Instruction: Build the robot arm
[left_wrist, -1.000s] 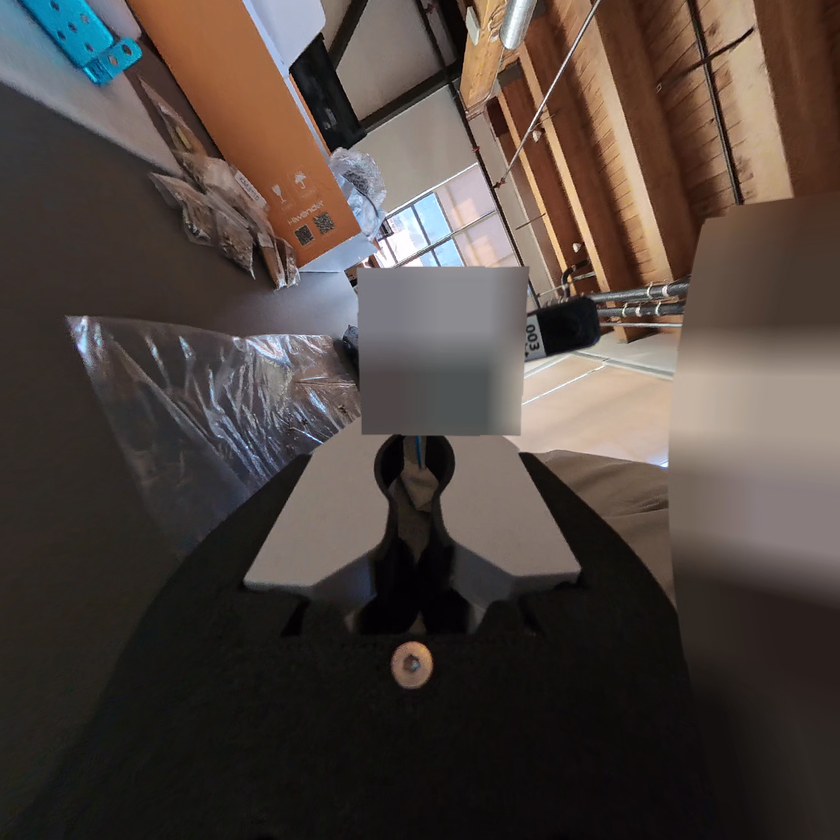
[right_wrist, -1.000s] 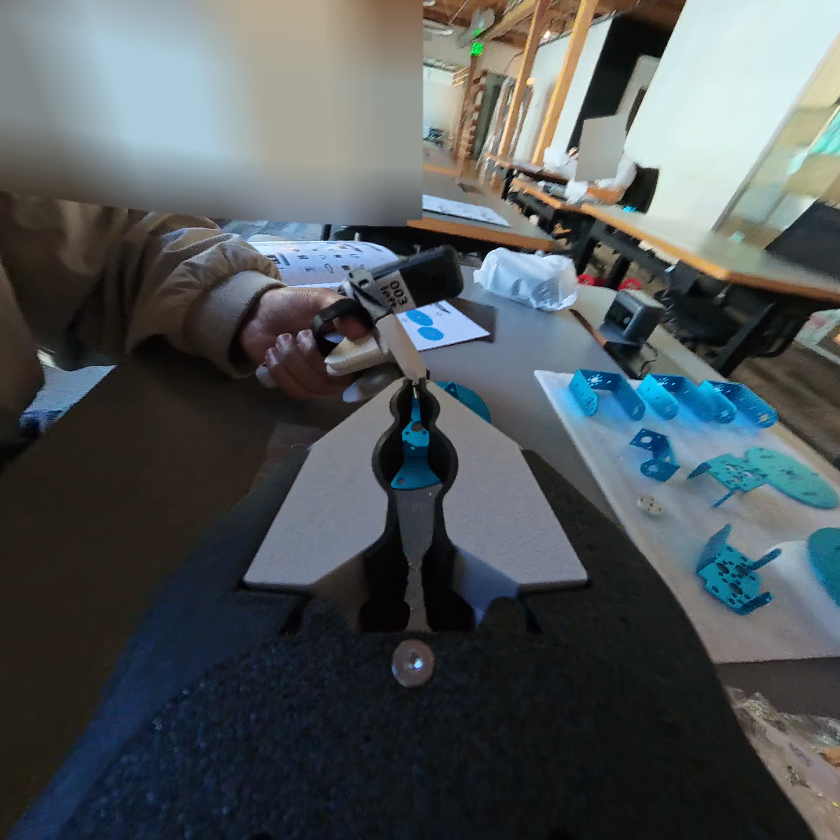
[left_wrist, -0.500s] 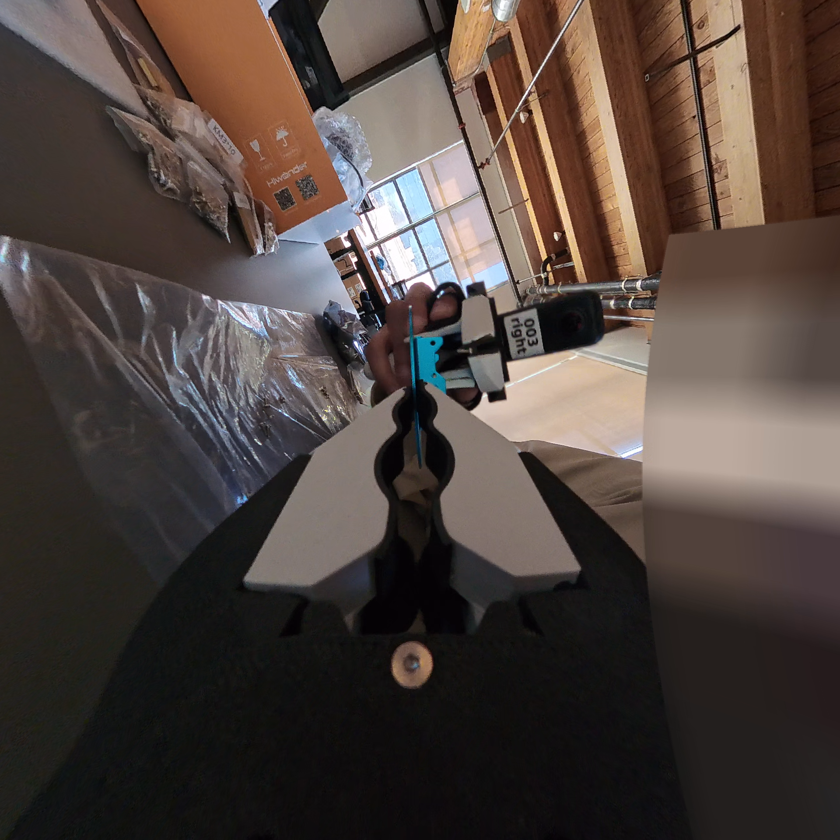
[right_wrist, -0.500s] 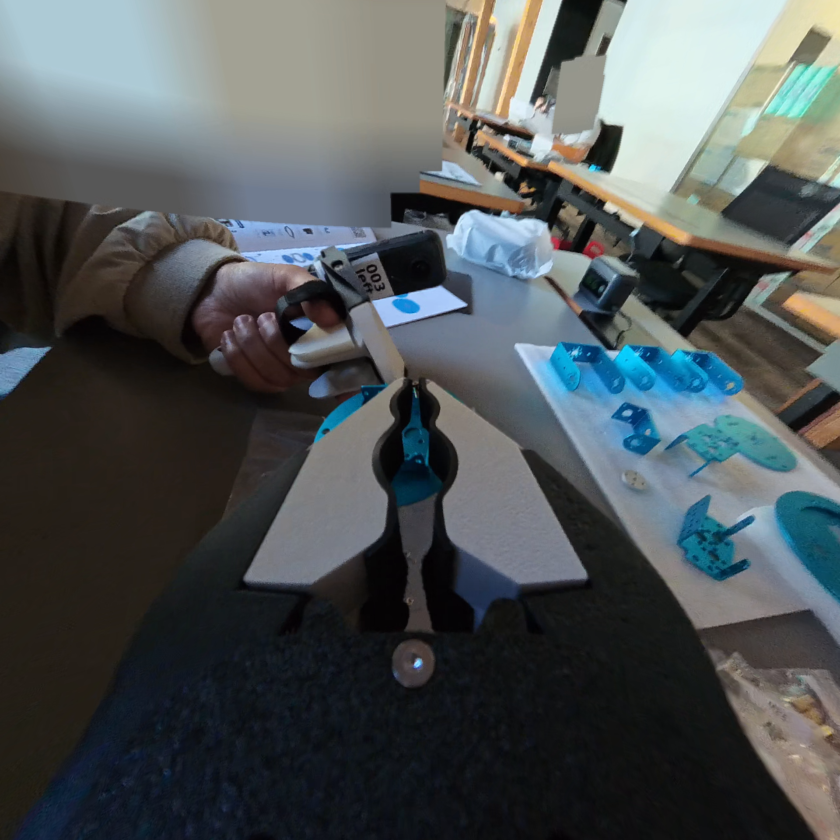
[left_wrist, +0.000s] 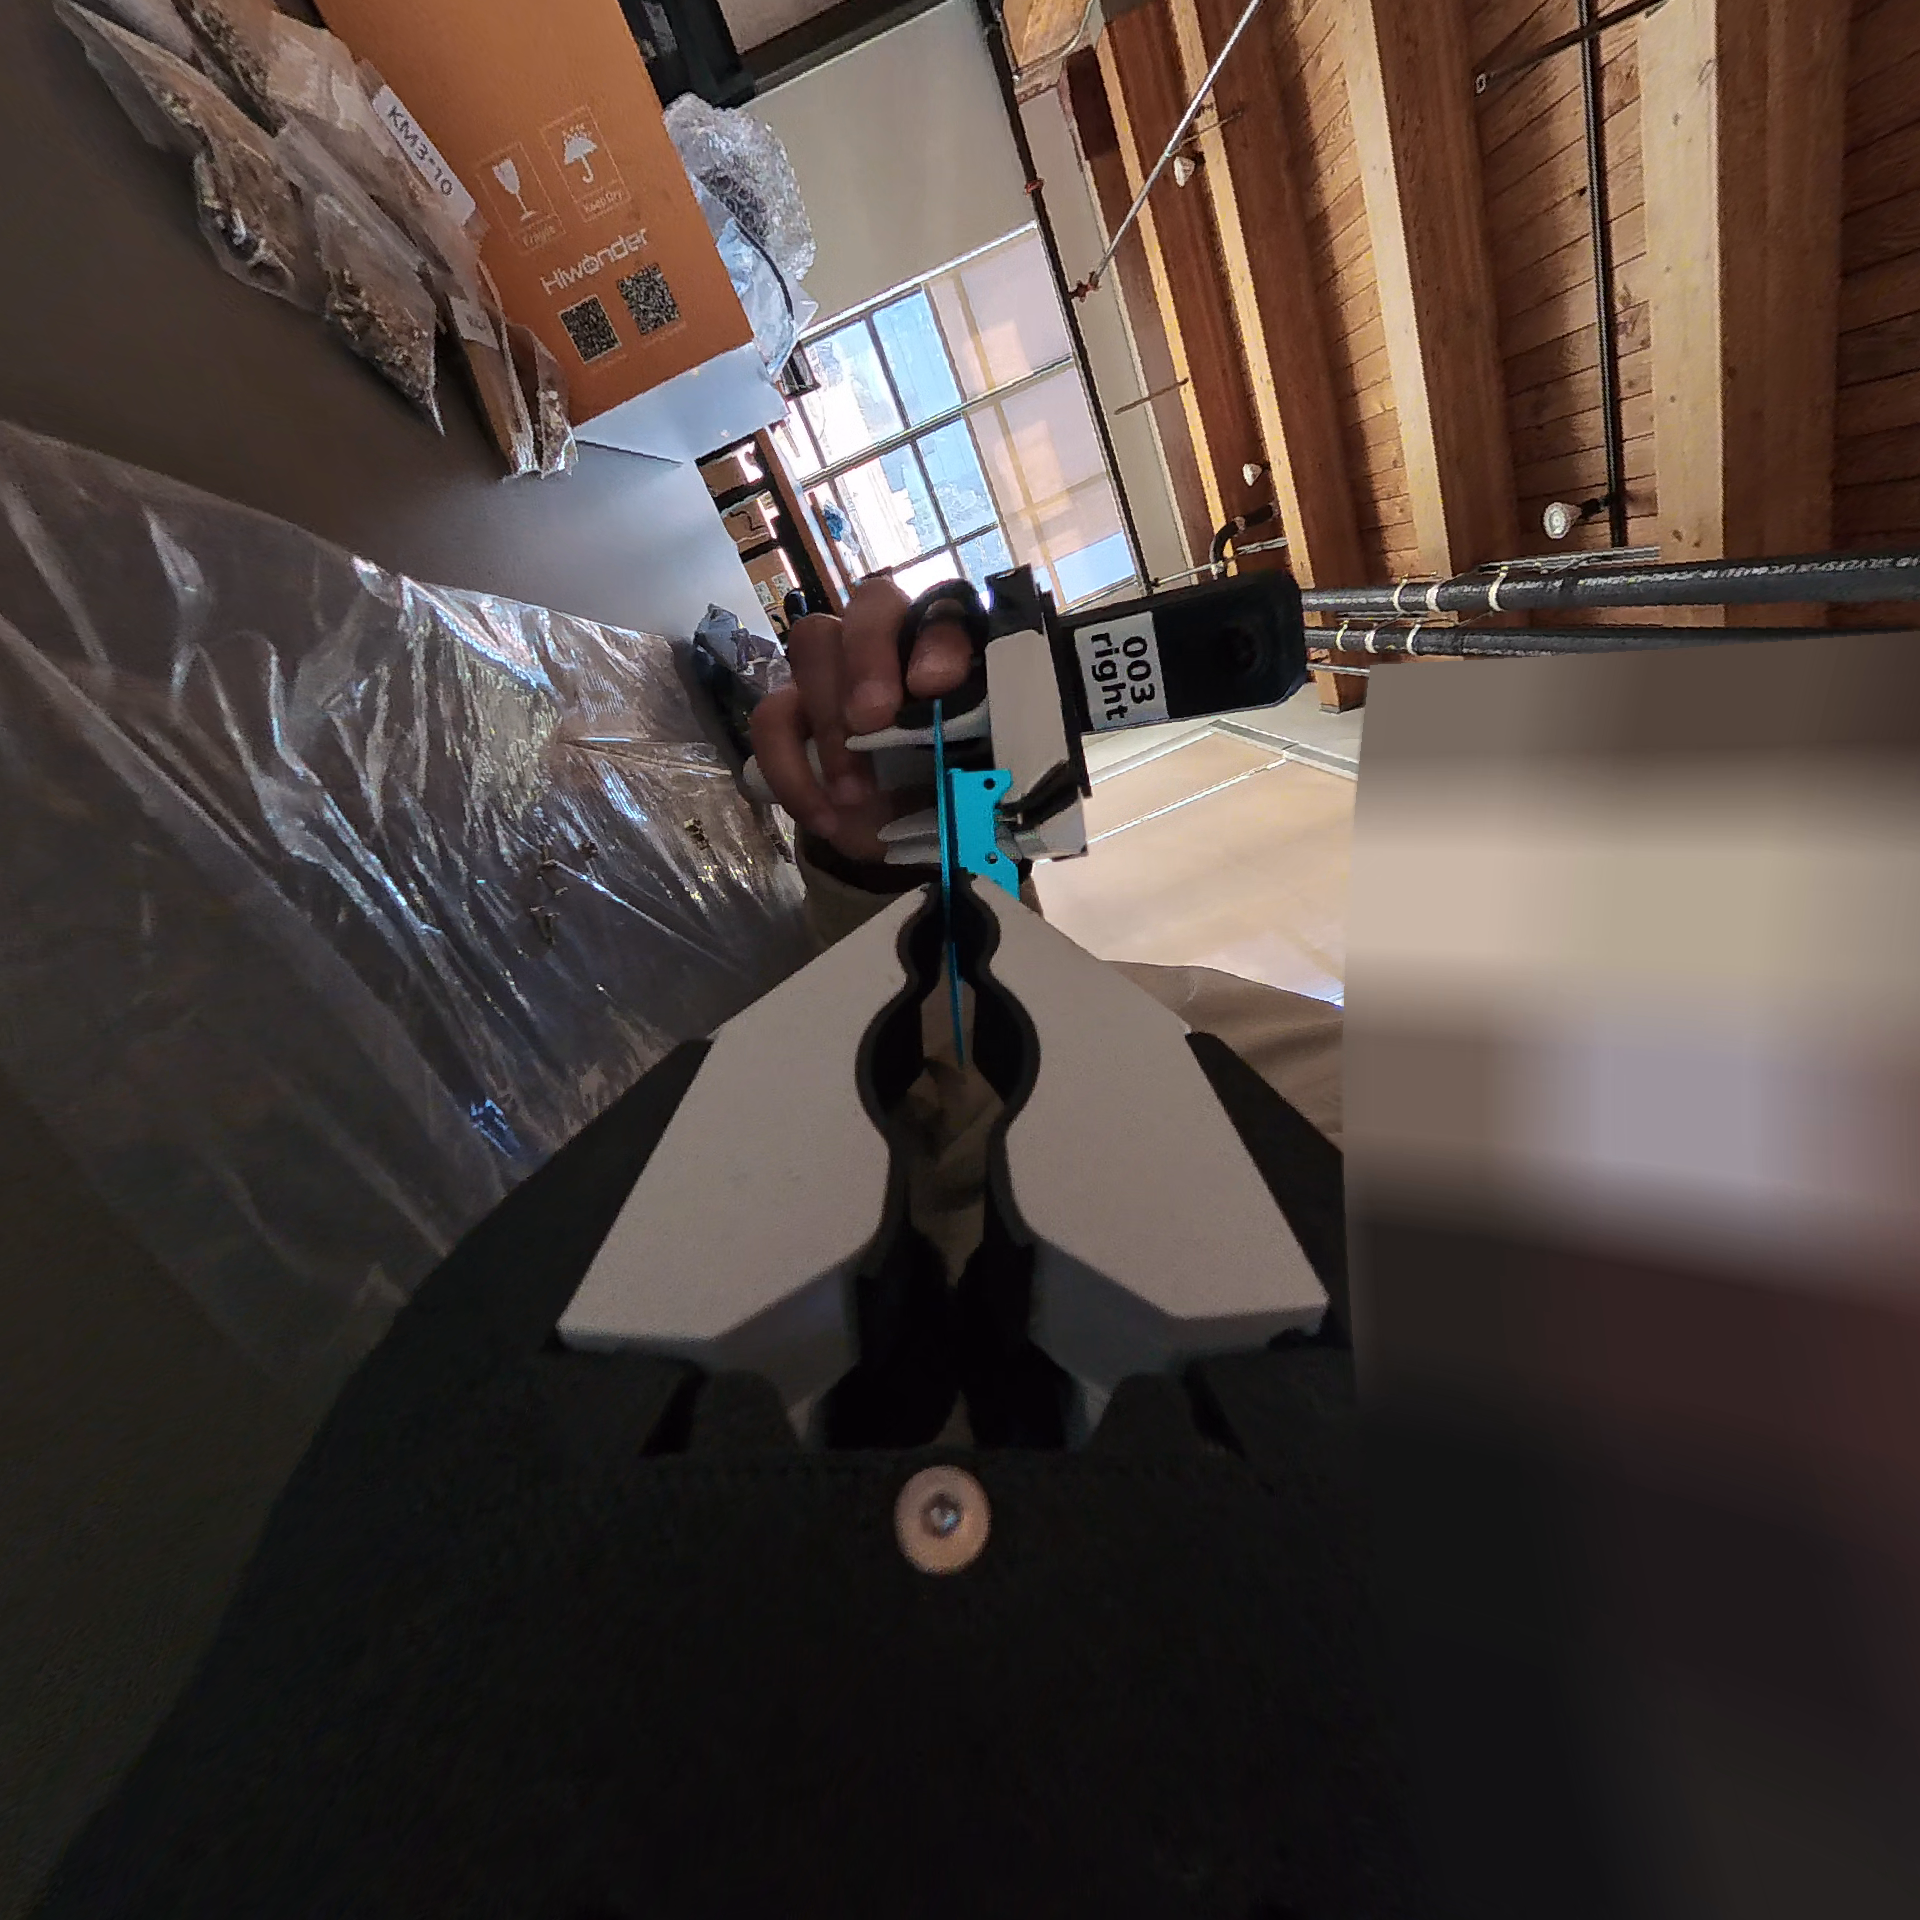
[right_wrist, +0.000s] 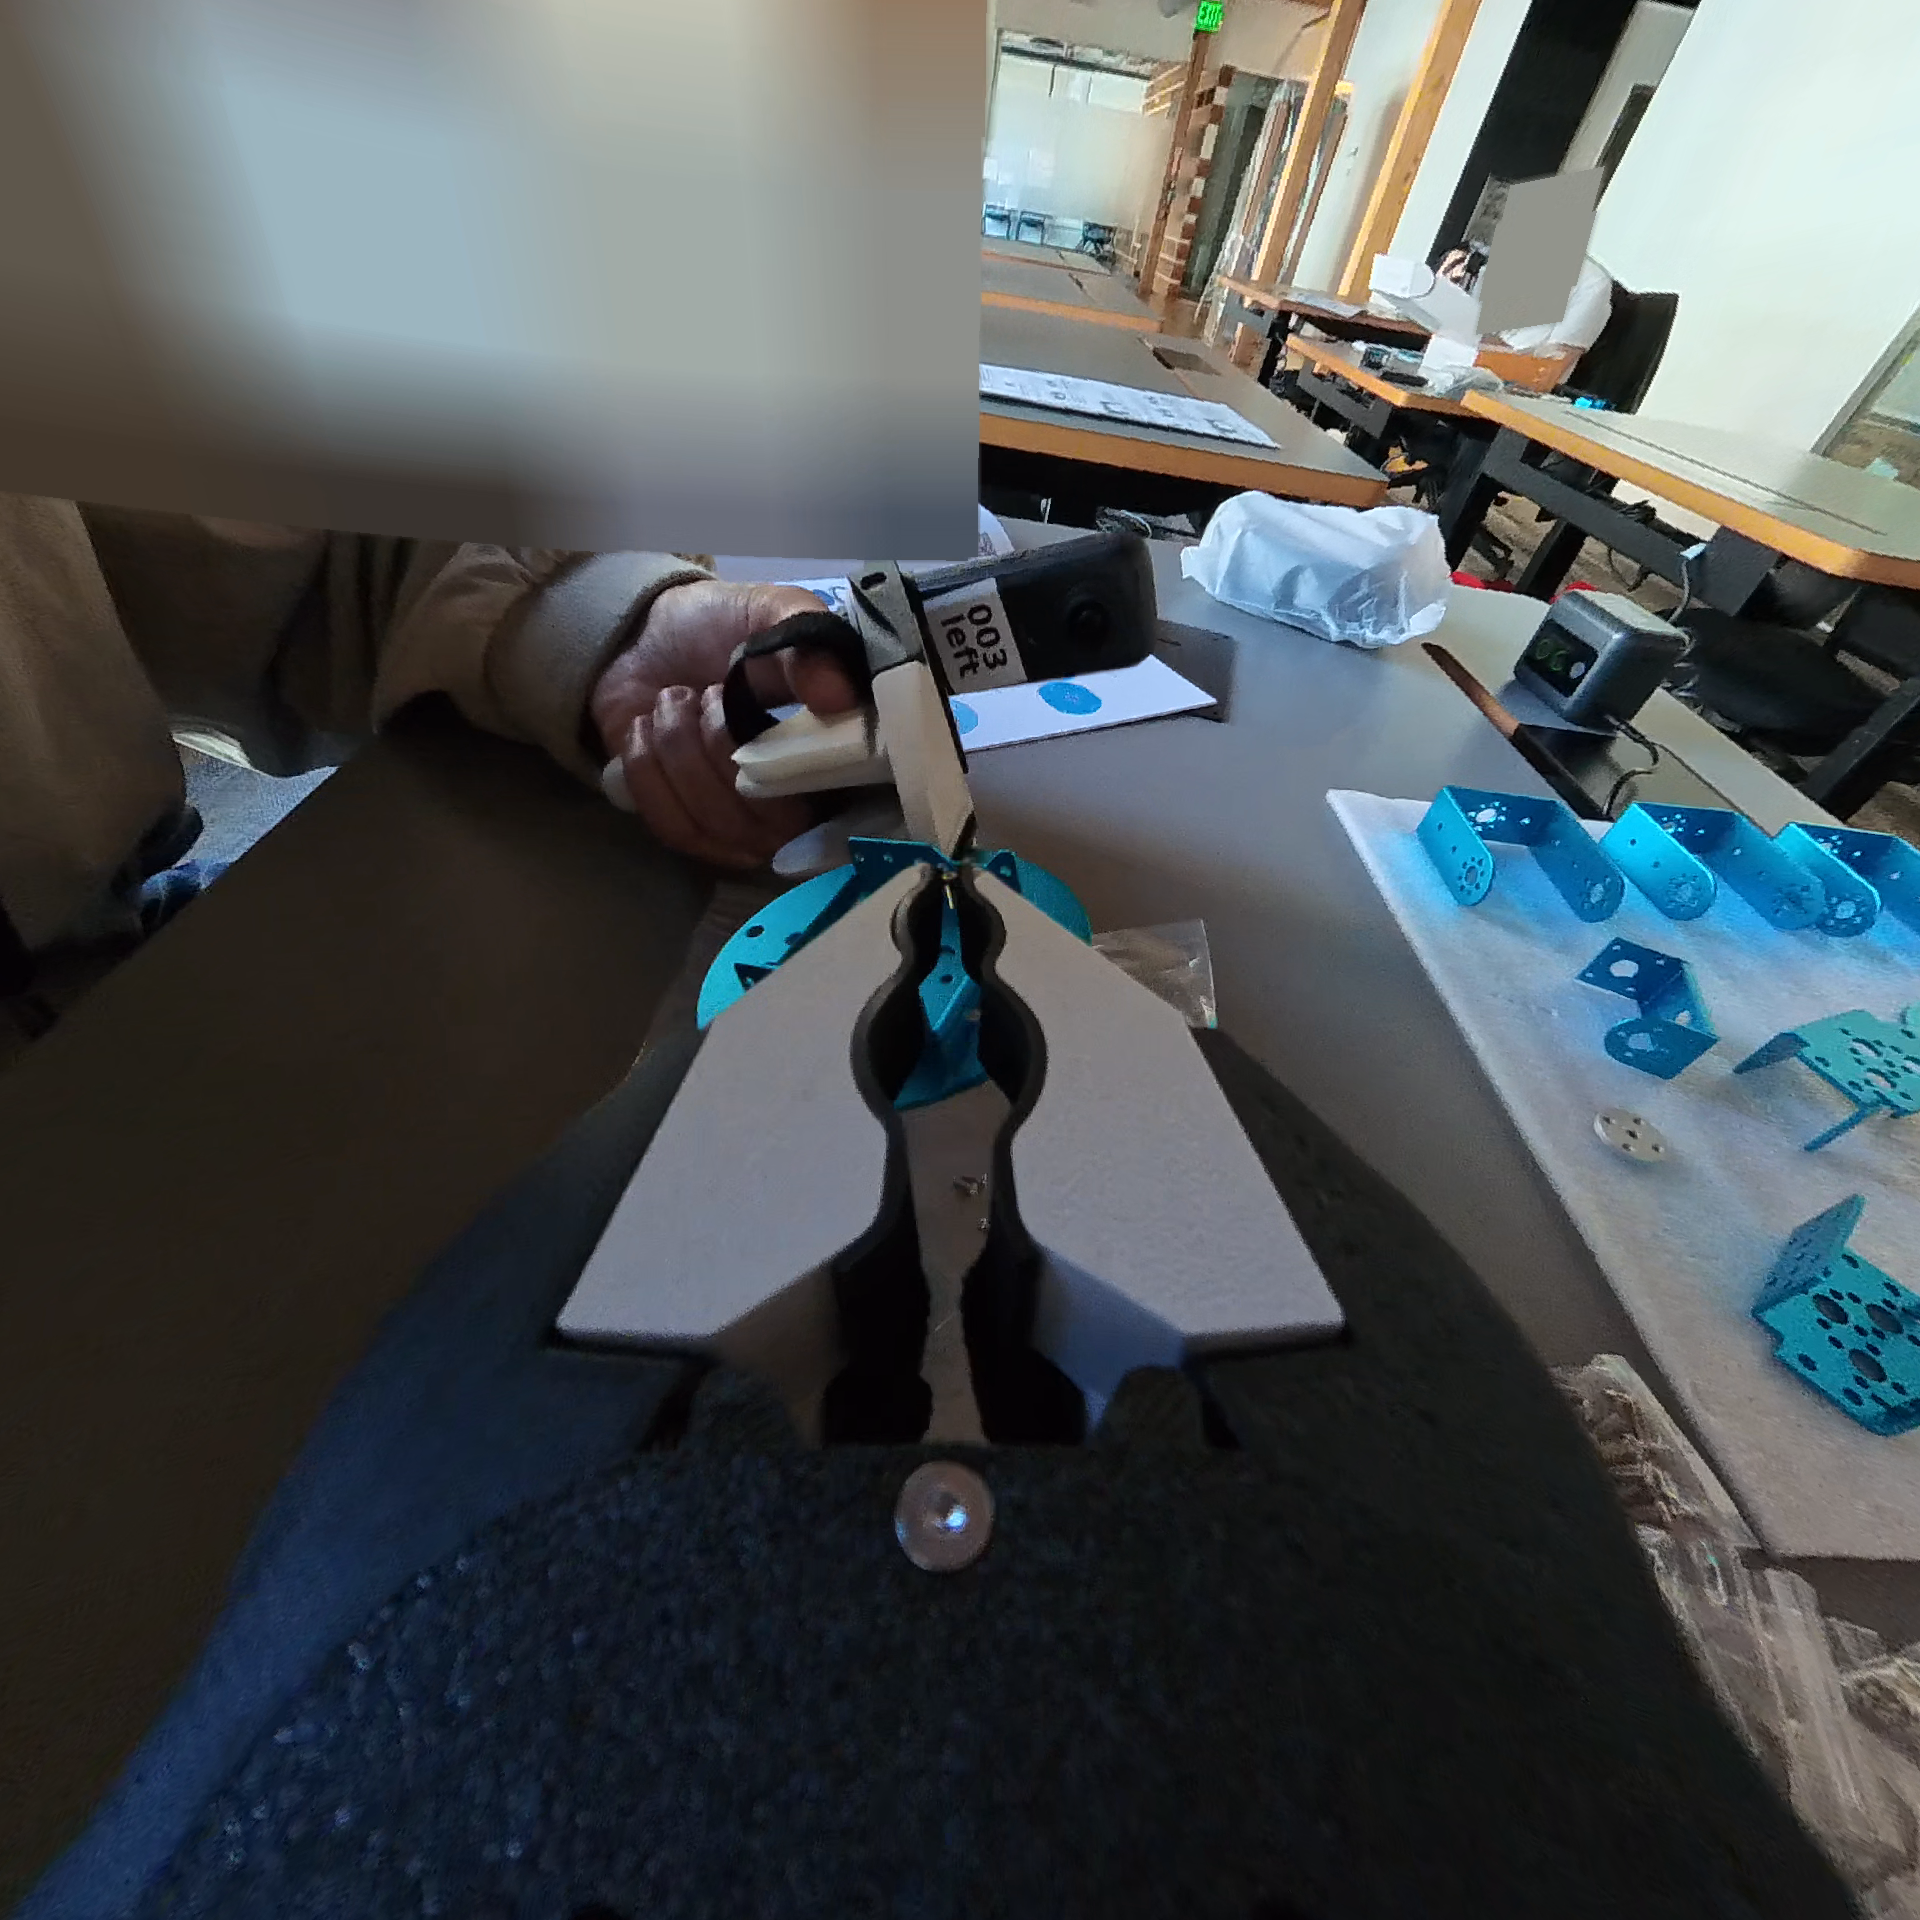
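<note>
Two grippers meet tip to tip above a dark table (right_wrist: 1299, 831). Left gripper (left_wrist: 951, 914) is closed on a thin round blue plate (left_wrist: 948, 935), perforated, seen edge-on between its fingers. Right gripper (right_wrist: 951, 894) is closed on a small blue bracket (right_wrist: 951, 1013) with drilled holes, pressed against the plate (right_wrist: 769, 956); a small brass screw (right_wrist: 953, 891) sits at its tips. More blue brackets (right_wrist: 1652, 862) lie on a white mat (right_wrist: 1558, 1049) to its right
</note>
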